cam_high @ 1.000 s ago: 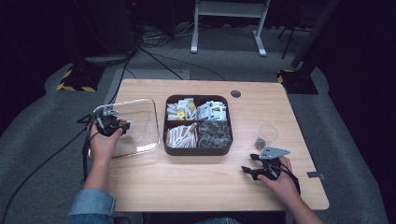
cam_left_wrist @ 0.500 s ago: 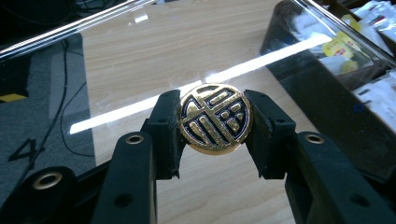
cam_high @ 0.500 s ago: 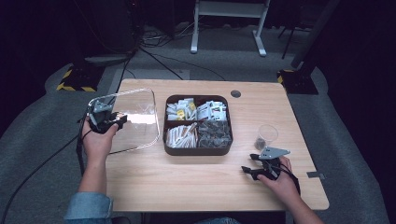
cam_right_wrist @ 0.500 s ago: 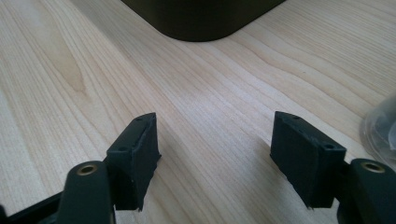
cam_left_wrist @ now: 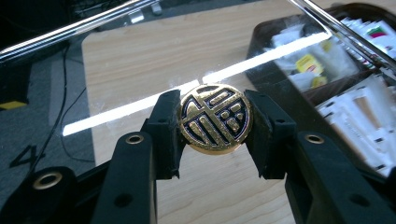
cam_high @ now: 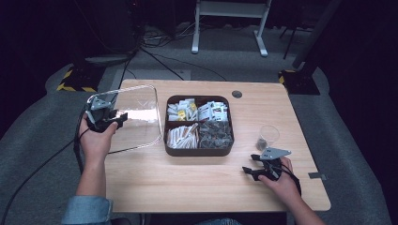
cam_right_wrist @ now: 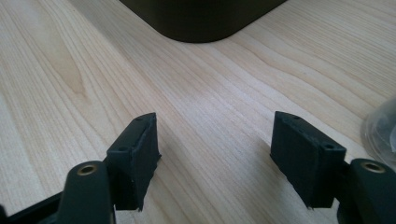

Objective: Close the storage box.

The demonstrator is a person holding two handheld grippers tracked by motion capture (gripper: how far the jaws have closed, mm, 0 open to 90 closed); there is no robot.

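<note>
Because it is clear, stiff plastic — light, slick, likely to flex — the lid point(cam_high: 133, 119) is best taken by its round gold knob point(cam_left_wrist: 215, 118), which the left gripper point(cam_left_wrist: 215, 126) pinches, holding it beside the brown box point(cam_high: 199, 125). The right gripper point(cam_right_wrist: 215, 156) rests spread and empty on the table point(cam_high: 187, 183).

sachets point(cam_high: 197, 111) in brown tray point(cam_high: 165, 140): print too small to read | dark bits in small clear cup point(cam_high: 268, 137): unidentifiable | cup cut off at right edge, right gripper view | tray corner cropped at top there | tray blurred through clear lid point(cam_left_wrist: 140, 65), left gripper view
</note>
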